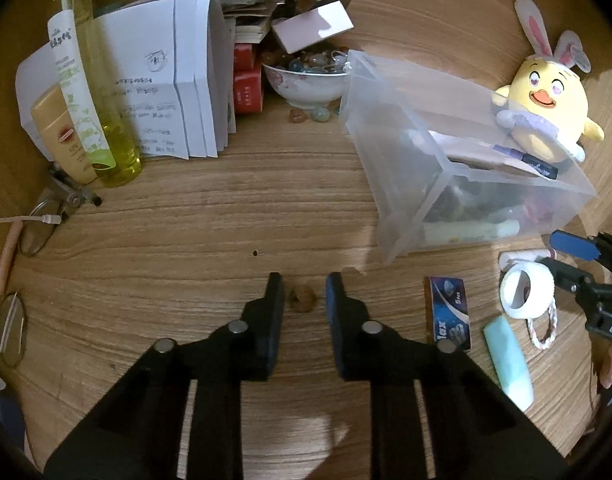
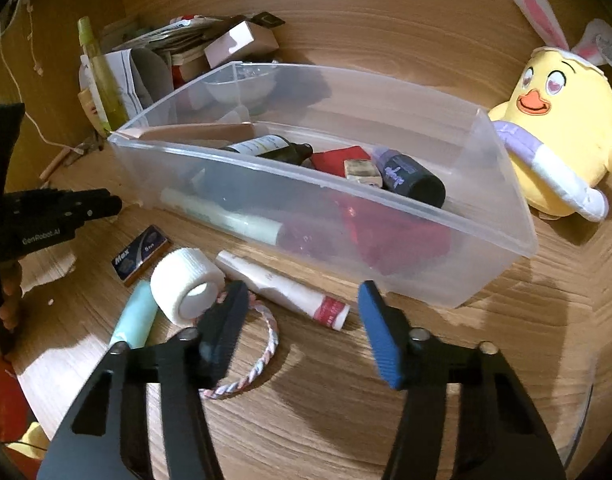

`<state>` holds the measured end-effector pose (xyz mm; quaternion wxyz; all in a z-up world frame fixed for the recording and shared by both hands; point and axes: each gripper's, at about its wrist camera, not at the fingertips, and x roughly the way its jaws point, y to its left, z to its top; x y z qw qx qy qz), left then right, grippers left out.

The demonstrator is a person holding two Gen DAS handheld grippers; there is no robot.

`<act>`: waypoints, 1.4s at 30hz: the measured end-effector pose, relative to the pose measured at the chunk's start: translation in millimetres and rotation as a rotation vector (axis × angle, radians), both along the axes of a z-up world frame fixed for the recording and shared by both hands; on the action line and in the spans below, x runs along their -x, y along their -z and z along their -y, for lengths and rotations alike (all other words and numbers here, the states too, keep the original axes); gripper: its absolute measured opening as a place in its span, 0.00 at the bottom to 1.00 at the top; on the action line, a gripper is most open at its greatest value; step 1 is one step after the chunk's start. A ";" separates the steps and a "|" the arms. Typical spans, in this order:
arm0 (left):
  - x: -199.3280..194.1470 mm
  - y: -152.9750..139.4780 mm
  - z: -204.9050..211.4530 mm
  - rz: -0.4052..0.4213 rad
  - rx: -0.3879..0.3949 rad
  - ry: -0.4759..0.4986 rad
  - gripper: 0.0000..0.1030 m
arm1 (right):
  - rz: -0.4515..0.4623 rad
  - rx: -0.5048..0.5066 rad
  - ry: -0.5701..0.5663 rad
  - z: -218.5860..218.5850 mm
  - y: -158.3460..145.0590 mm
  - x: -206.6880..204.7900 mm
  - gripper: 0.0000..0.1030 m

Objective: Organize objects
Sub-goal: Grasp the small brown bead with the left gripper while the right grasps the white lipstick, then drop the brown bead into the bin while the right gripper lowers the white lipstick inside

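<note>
The left gripper has its fingers parted with a small brown lump lying on the counter directly between them; neither finger touches it, so nothing is gripped. What the lump is cannot be told, though it resembles the loose stones spilled beside the stone-filled bowl further ahead. The lump has no clear long axis, so closing straight on it looks enough.

The right gripper is also spread wide and empty. Its left finger overlaps the braided bracelet and sits just beside the white tape roll; whether it touches either I cannot tell. A white tube with a red end lies ahead between the fingers, its long axis running from upper left to lower right, slantwise across the gap. Just beyond it stands the clear plastic bin, already holding bottles and other small things. A pale green tube and a small blue box lie to the left of the tape.

By my reading, the right hand is nearer the tube, tape and bracelet, while the left owns the lump. The bin lies forward and right of the left fingers, with the yellow chick plush behind it
</note>
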<state>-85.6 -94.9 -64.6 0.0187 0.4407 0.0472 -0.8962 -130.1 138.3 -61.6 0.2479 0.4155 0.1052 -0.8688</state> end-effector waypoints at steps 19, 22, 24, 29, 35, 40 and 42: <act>-30.3 -12.2 -34.6 -0.040 -0.036 0.087 0.12 | 0.047 0.005 -0.045 -7.1 4.5 -8.5 0.19; -33.9 -14.8 -41.2 -0.049 -0.049 0.100 0.12 | 0.040 -0.003 -0.052 -9.6 4.0 -15.2 0.16; -34.3 -16.3 -43.9 -0.056 -0.050 0.102 0.12 | 0.039 0.001 -0.056 -11.1 3.9 -19.0 0.15; -36.9 -24.9 -50.8 -0.079 -0.059 0.111 0.12 | 0.039 0.022 -0.044 -14.8 2.9 -26.1 0.14; -39.7 -36.8 -57.5 -0.109 -0.061 0.119 0.12 | 0.013 0.051 -0.032 -25.0 -6.7 -37.5 0.13; -39.7 -45.8 -64.8 -0.129 -0.059 0.126 0.12 | -0.033 0.076 -0.031 -32.1 -23.3 -48.2 0.13; -40.0 -48.7 -67.5 -0.136 -0.055 0.130 0.12 | -0.049 0.091 -0.031 -34.7 -30.8 -51.3 0.13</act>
